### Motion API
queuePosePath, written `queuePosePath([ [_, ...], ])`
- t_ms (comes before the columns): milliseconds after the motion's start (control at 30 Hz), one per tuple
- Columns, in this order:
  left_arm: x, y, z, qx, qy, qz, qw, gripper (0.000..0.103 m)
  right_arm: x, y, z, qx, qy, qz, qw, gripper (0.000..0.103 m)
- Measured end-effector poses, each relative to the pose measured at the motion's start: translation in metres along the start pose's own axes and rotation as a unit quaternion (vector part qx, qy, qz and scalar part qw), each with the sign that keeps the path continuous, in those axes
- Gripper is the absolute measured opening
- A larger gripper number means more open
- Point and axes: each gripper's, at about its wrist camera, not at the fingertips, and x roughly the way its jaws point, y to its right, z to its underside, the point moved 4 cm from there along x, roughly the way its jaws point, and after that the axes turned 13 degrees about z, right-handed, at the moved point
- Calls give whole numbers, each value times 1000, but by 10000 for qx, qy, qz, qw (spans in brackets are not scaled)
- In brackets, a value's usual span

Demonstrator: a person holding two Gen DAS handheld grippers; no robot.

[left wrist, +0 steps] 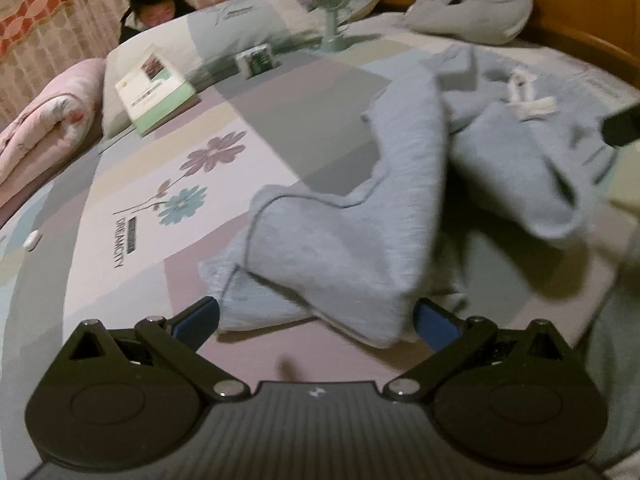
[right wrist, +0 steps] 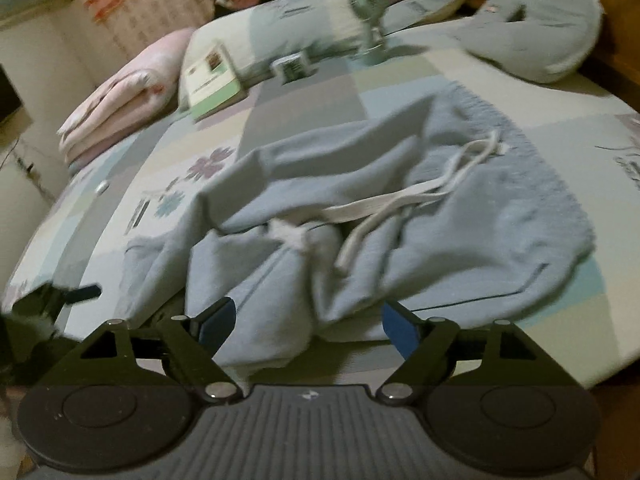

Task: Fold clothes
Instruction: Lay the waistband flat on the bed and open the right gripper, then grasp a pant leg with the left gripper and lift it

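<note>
One garment (right wrist: 400, 216), one fan (right wrist: 370, 16), one book (right wrist: 212, 80), two grippers (left wrist: 316, 320) (right wrist: 308, 320), one person (left wrist: 154, 4).

Left gripper (left wrist: 316, 316): fingers spread wide, blue pads facing inward at 9 and 3 o'clock of its own view, body level and low at 6 o'clock. Cloth lies between the fingers; no closure on it is visible.

Right gripper (right wrist: 310, 322): fingers likewise spread wide, pads at 9 and 3 o'clock, cloth bunched in the gap, not clamped.

In the right wrist view the left gripper shows at 8 o'clock, blurred. In the left wrist view a dark tip shows at 3 o'clock, presumably the right gripper.
</note>
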Motion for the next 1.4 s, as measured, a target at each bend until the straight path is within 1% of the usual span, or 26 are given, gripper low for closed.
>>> queuePosePath([
  [100, 3, -13, -5, -39, 25, -126, 9999, 102, 3, -9, 2, -68, -28, 25, 10000, 85],
  [233, 3, -31, -18, 18, 149, -379, 9992, 102, 2, -10, 2, 36, -27, -43, 10000, 85],
  [300, 5, -43, -27, 0, 195, -560, 9982, 102, 0, -11, 2, 46, -3, -81, 10000, 85],
  [433, 13, -66, -45, -63, 230, -750, 9969, 102, -4, -15, 2, 2, 38, -94, 9999, 86],
  [567, 22, -78, -65, 63, 278, -915, 9954, 102, -7, -18, 4, 5, 60, -114, 9999, 86],
  [900, 14, -70, -73, -49, 358, -309, 9989, 102, -13, -20, 5, 20, 92, -172, 9998, 87],
  [1000, 2, -59, -64, -47, 425, -114, 9990, 102, -14, -23, 6, -8, 96, -228, 9997, 87],
  [1133, -17, -42, -44, -290, 534, 82, 9981, 102, -16, -28, 8, -29, 115, -317, 9994, 88],
  [1200, -21, -34, -34, -490, 549, 195, 9971, 102, -16, -29, 9, -1, 111, -377, 9992, 88],
  [1267, -18, -27, -26, -681, 503, 321, 9959, 102, -16, -30, 10, 37, 101, -434, 9990, 88],
  [1400, 1, -13, -18, -1001, 328, 540, 9930, 102, -18, -31, 12, 86, 101, -509, 9986, 88],
])
